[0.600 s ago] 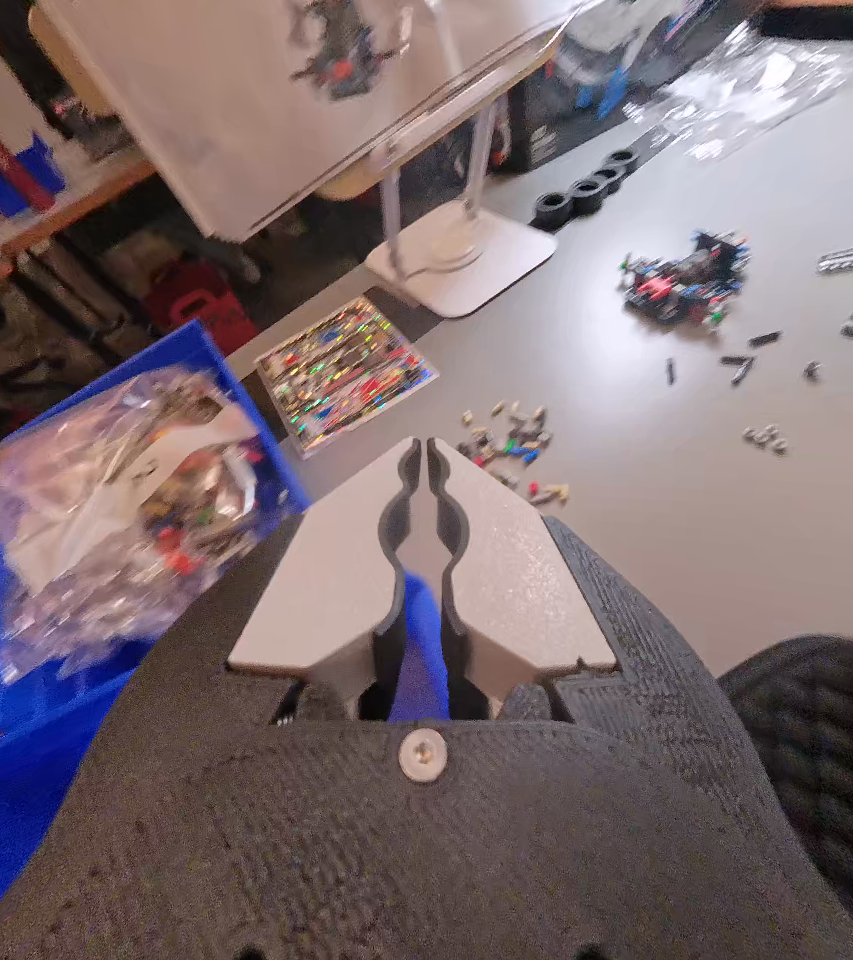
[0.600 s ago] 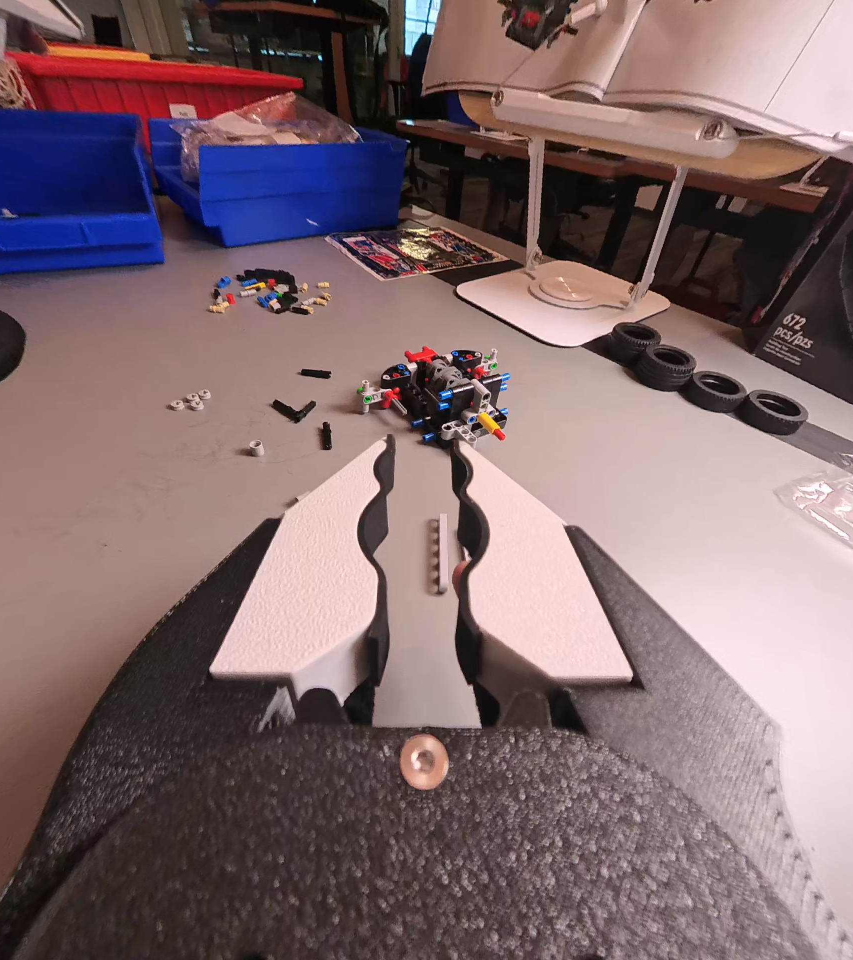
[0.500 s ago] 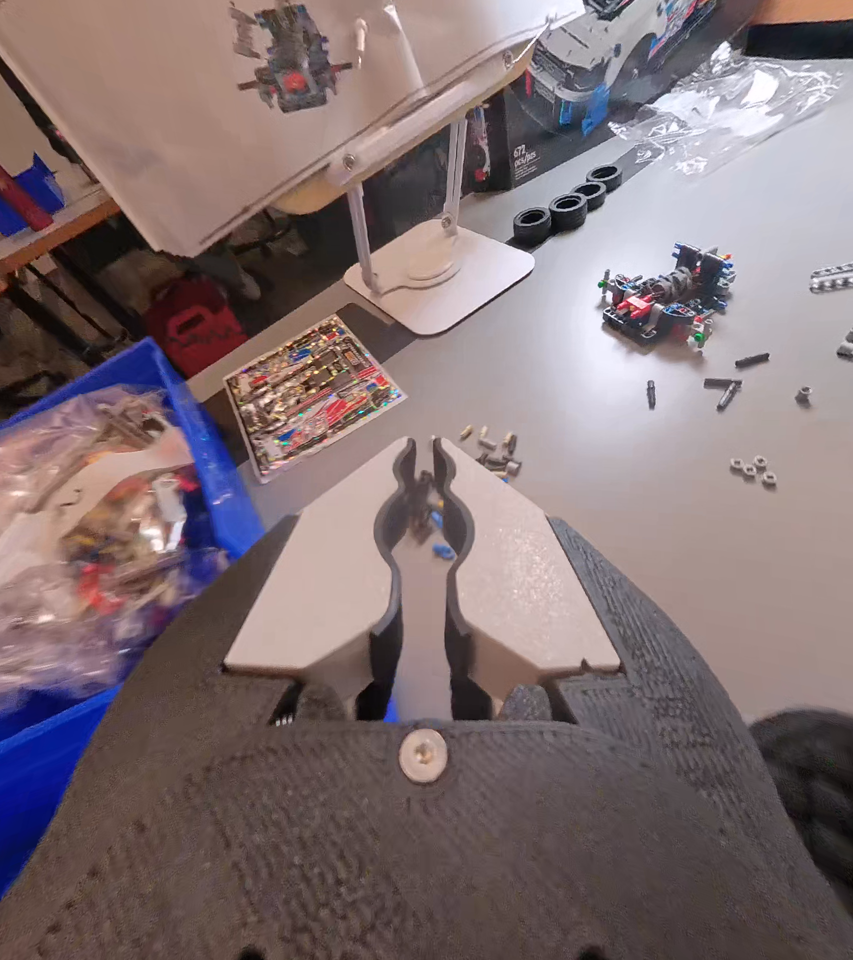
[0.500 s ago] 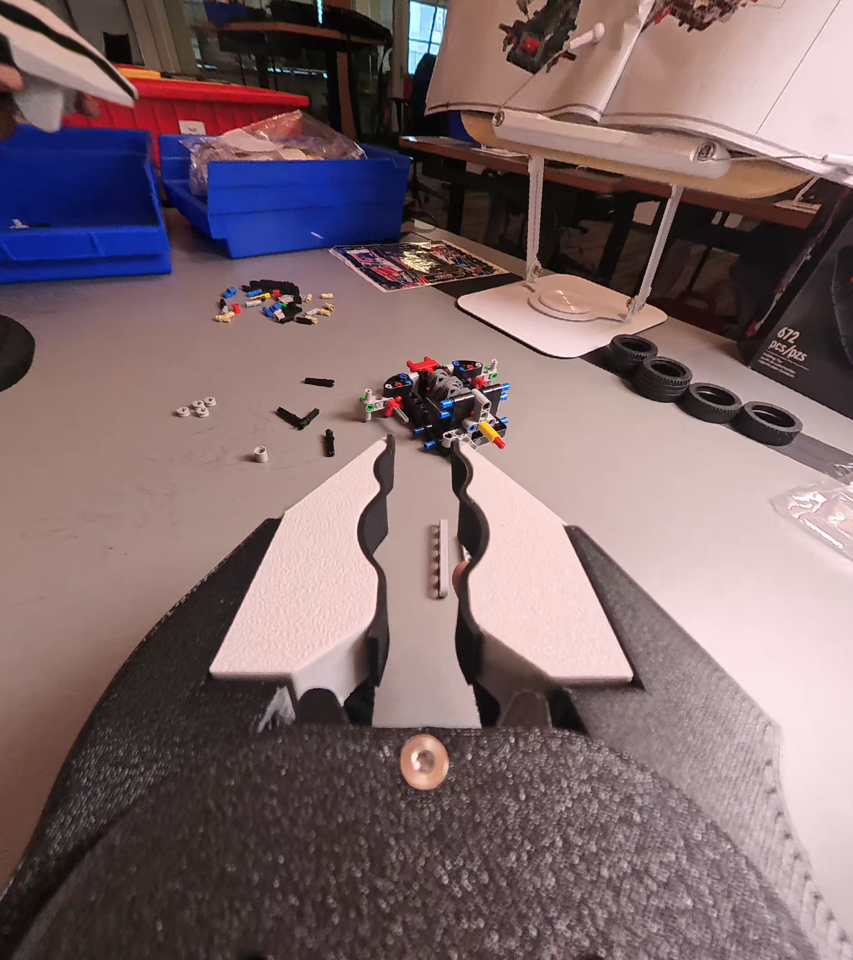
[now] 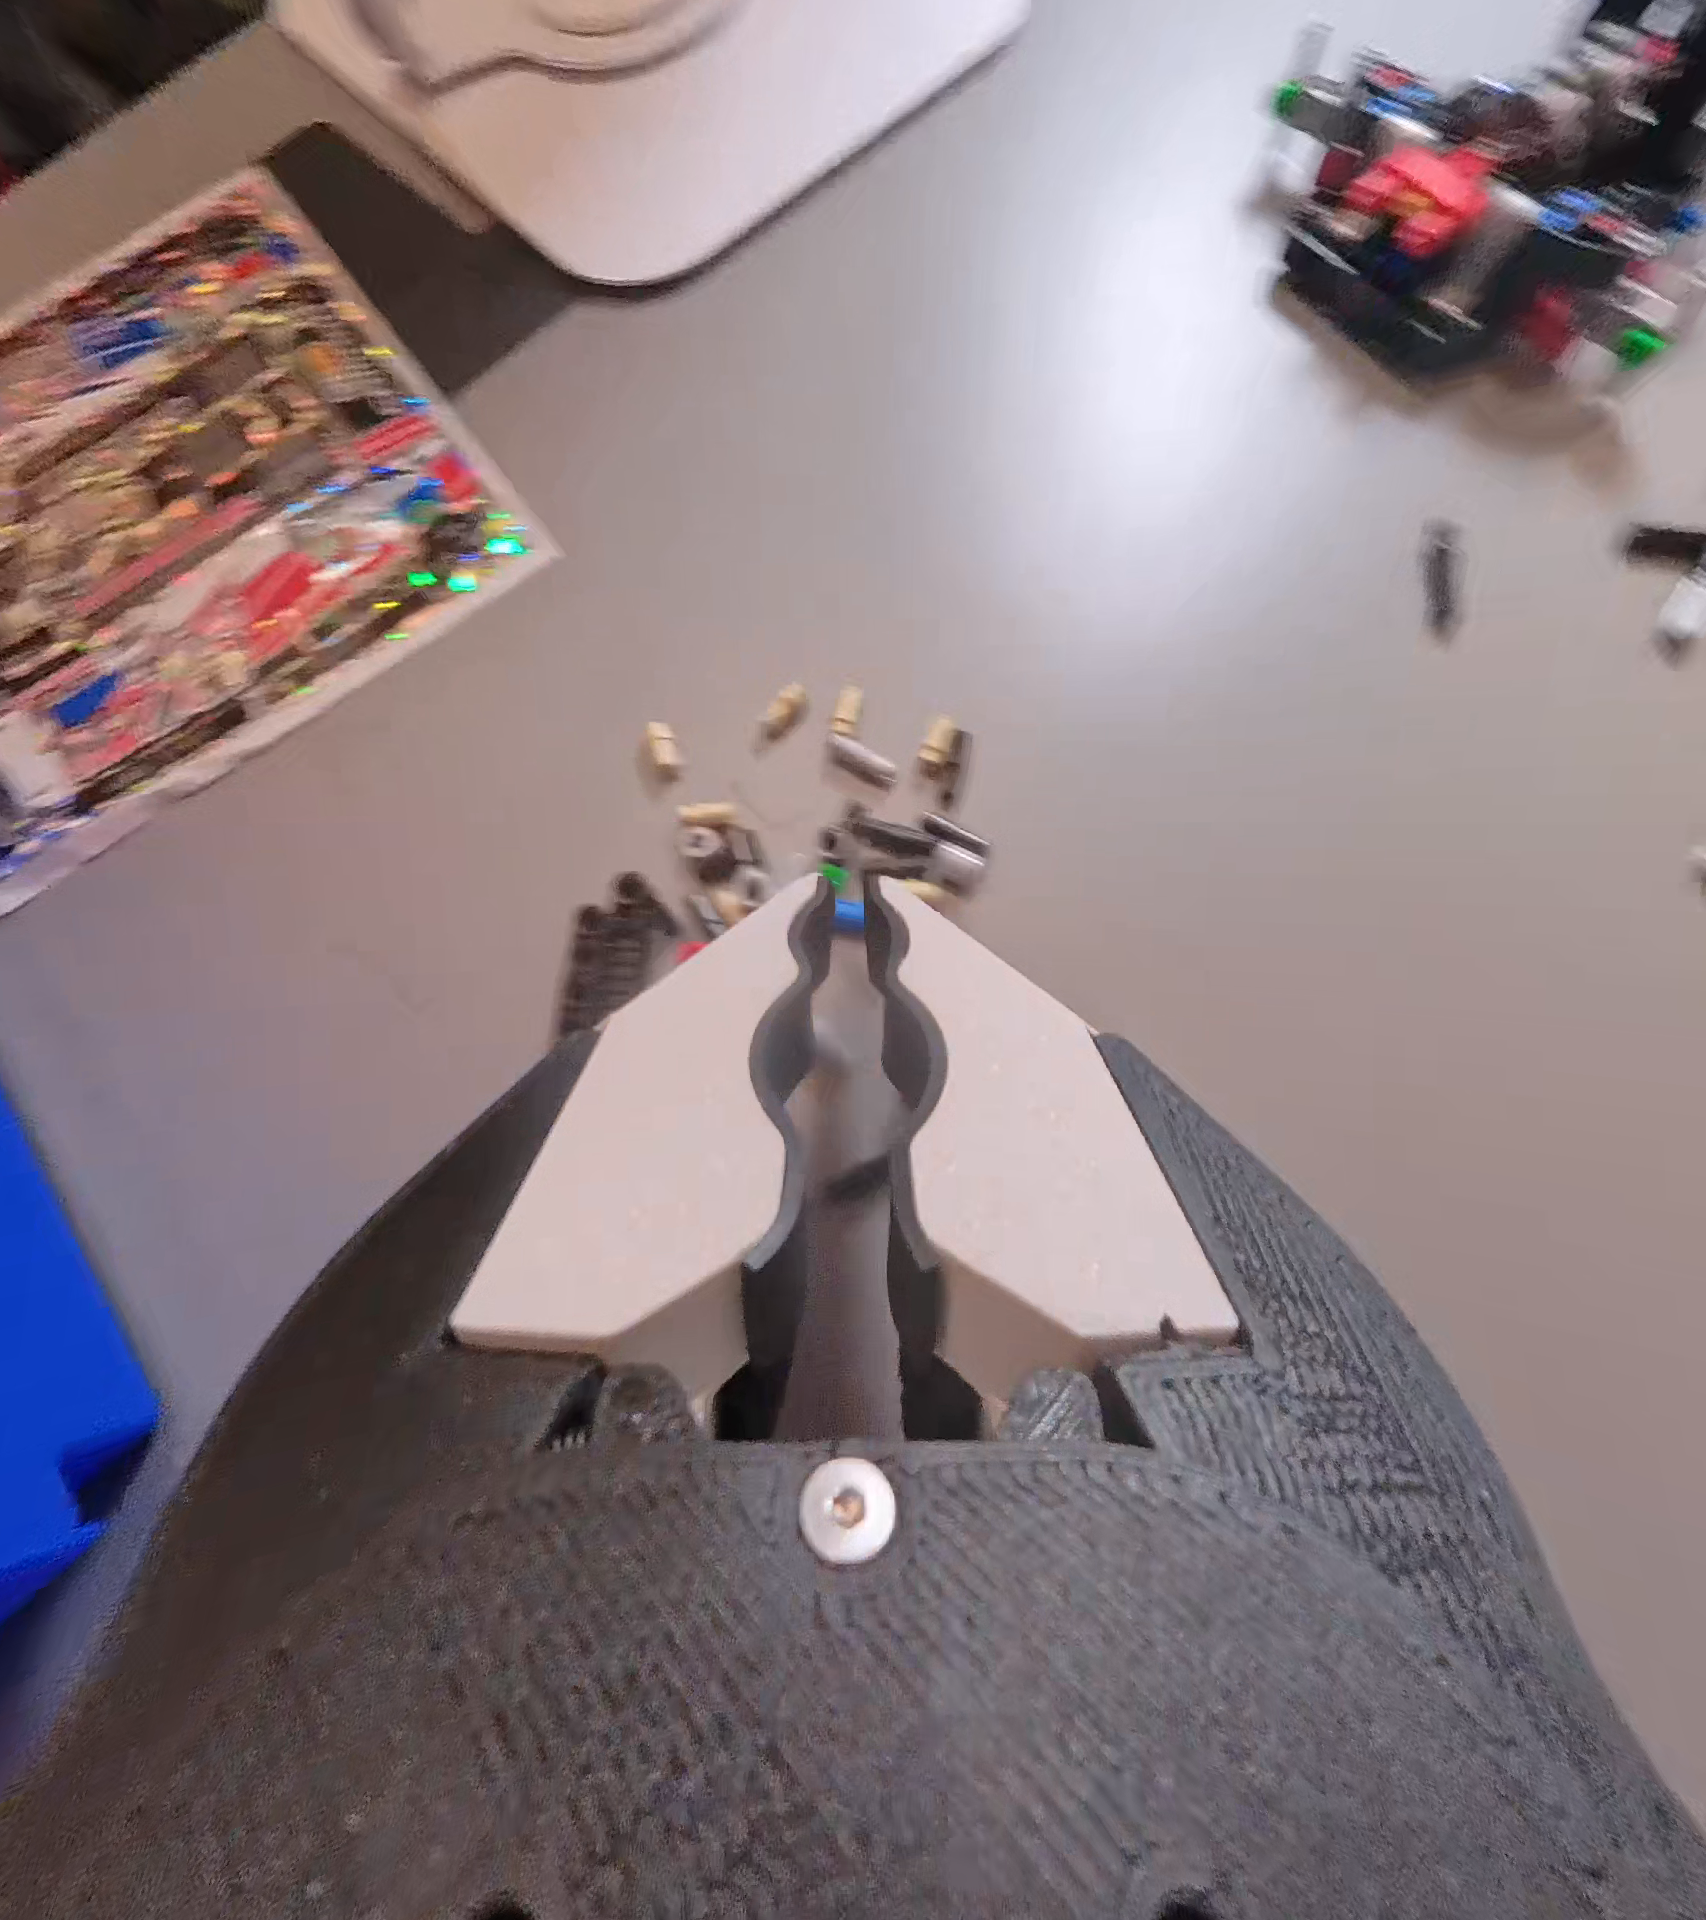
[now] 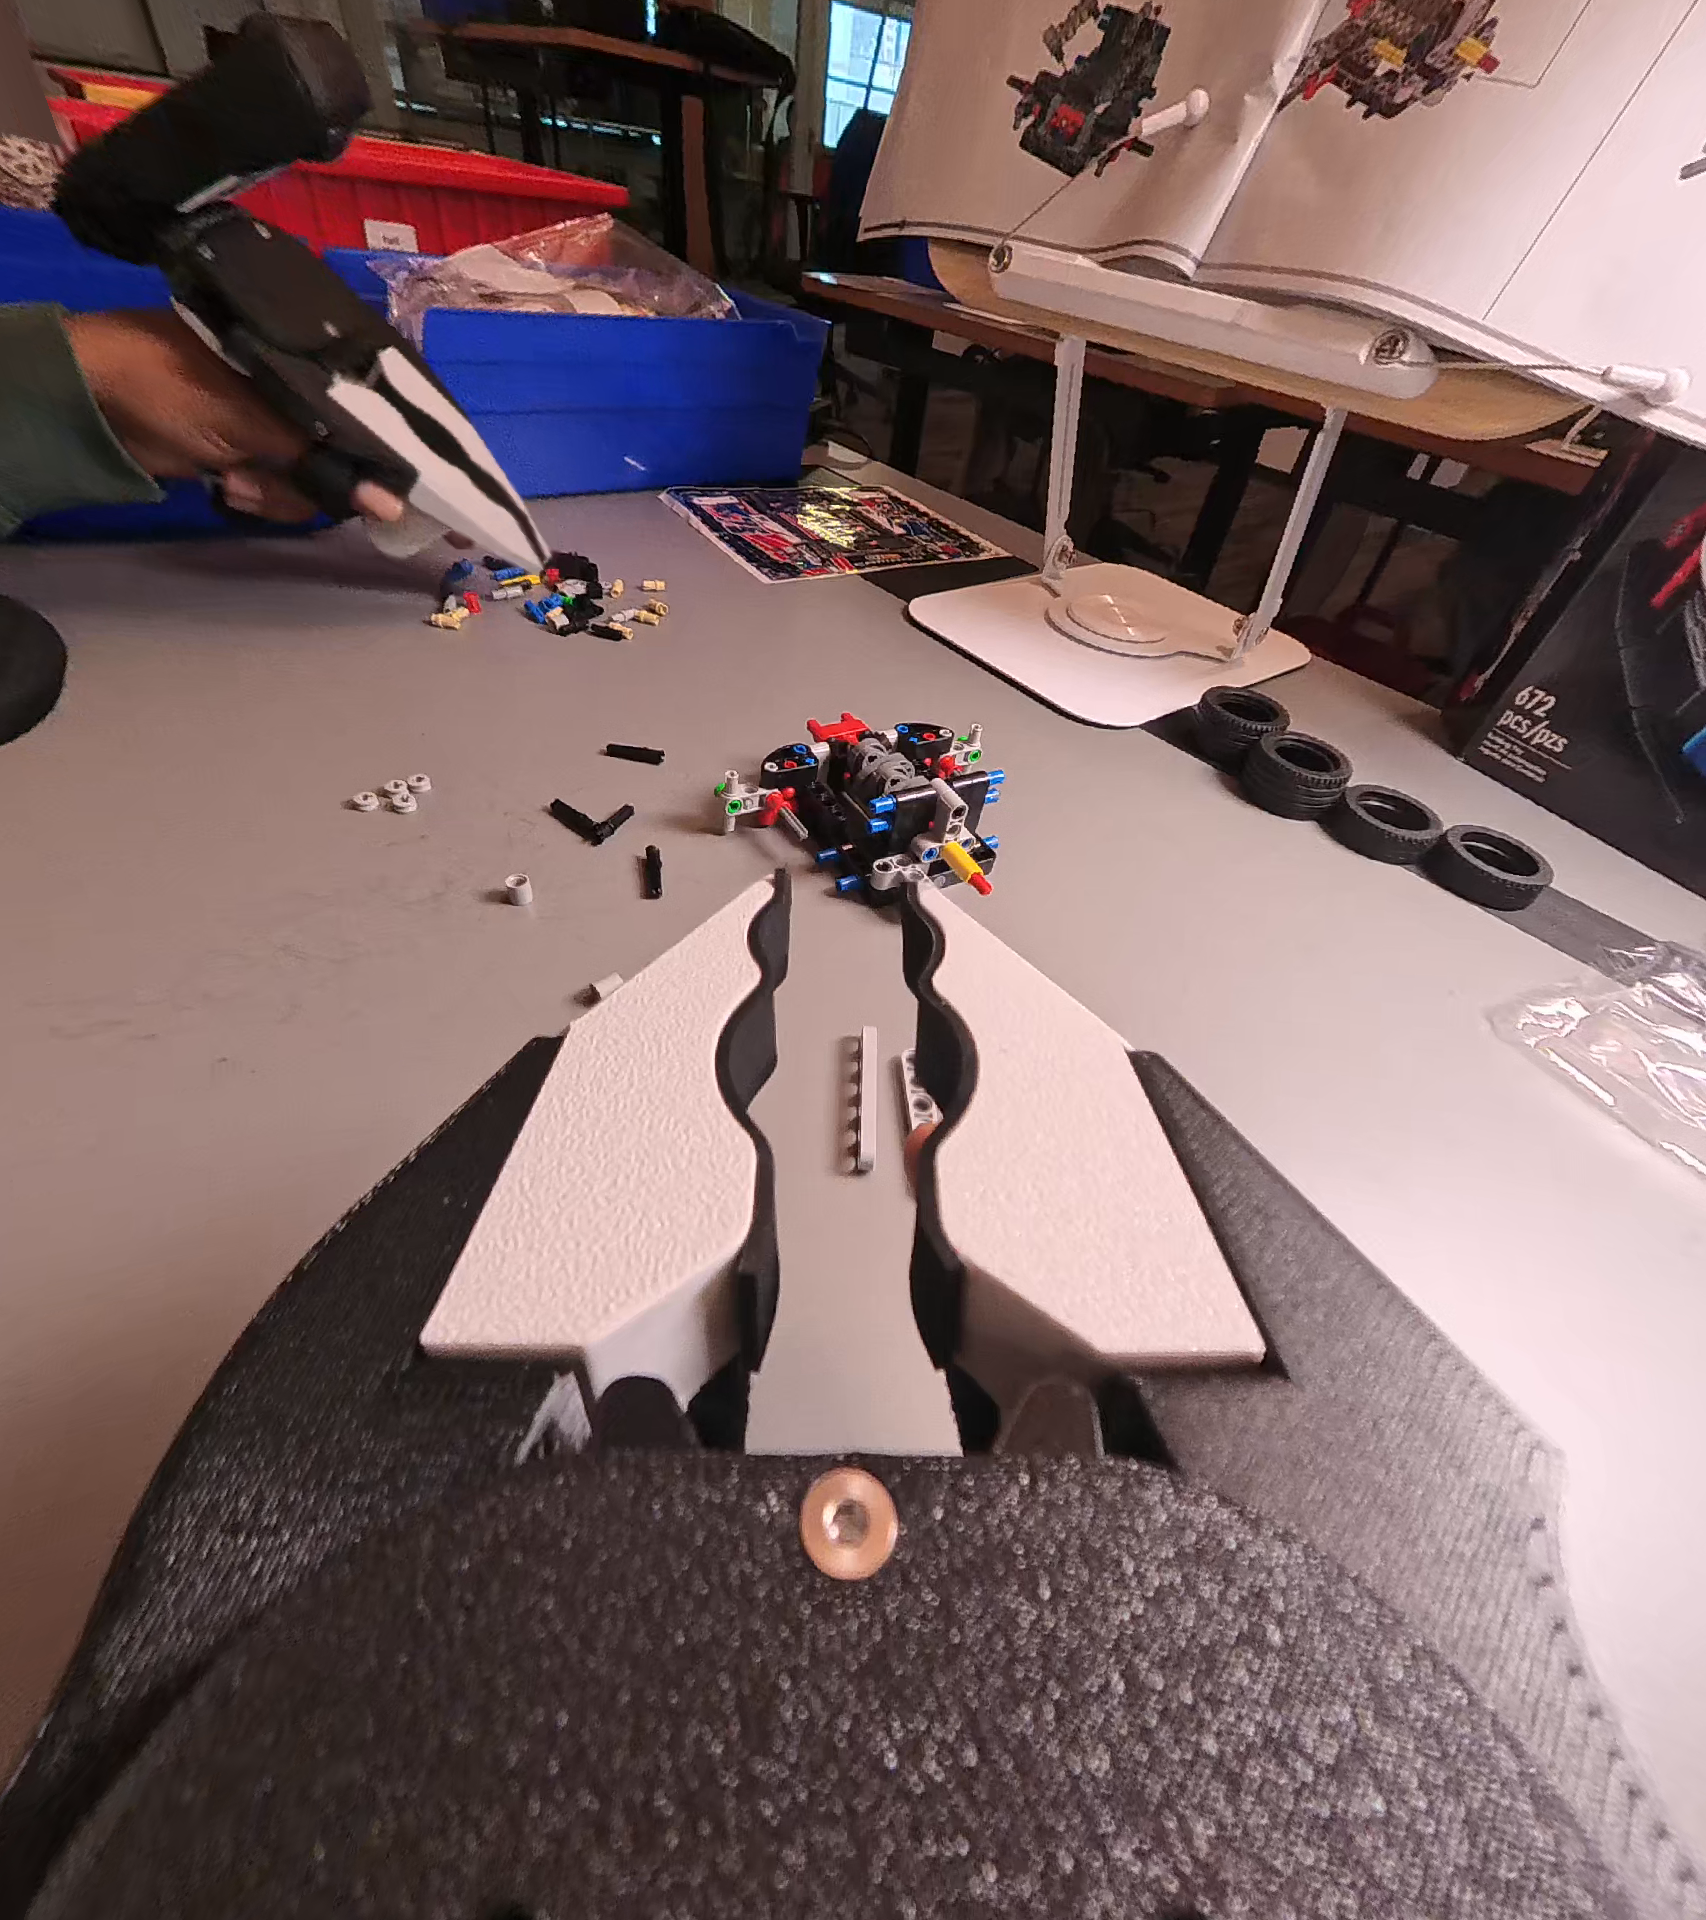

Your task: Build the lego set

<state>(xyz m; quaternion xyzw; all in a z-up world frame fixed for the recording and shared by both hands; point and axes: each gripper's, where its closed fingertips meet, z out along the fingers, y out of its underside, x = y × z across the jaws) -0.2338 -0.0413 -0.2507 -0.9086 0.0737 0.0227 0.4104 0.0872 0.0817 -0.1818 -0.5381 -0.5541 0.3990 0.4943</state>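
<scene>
The partly built lego assembly (image 6: pixel 870 805) stands mid-table, black with red, blue and yellow bits; it is blurred in the left wrist view (image 5: pixel 1493 239). My right gripper (image 6: pixel 844 894) is open and empty, low over the table just short of it. A grey beam (image 6: pixel 864 1101) lies on the table between its fingers, and a second one (image 6: pixel 916 1086) is partly hidden by the right finger. My left gripper (image 5: pixel 844 894) has its jaws nearly together, tips down at a pile of small pieces (image 5: pixel 828 821). The right wrist view shows its tip (image 6: pixel 537 561) touching that pile (image 6: pixel 558 603).
A sticker sheet (image 6: pixel 828 530), the instruction stand's white base (image 6: pixel 1109 634), several tyres (image 6: pixel 1368 800) and the set's box (image 6: pixel 1659 727) line the far side. Blue bins (image 6: pixel 620 395) stand at the left. Black pins (image 6: pixel 594 821), grey bushes (image 6: pixel 392 798) and a plastic bag (image 6: pixel 1680 1049) lie about. Some 35 cm of space lies between my two pairs of fingers.
My left gripper has swung away from the blue bin and come down onto the pile of small pieces. My right gripper has hardly moved.
</scene>
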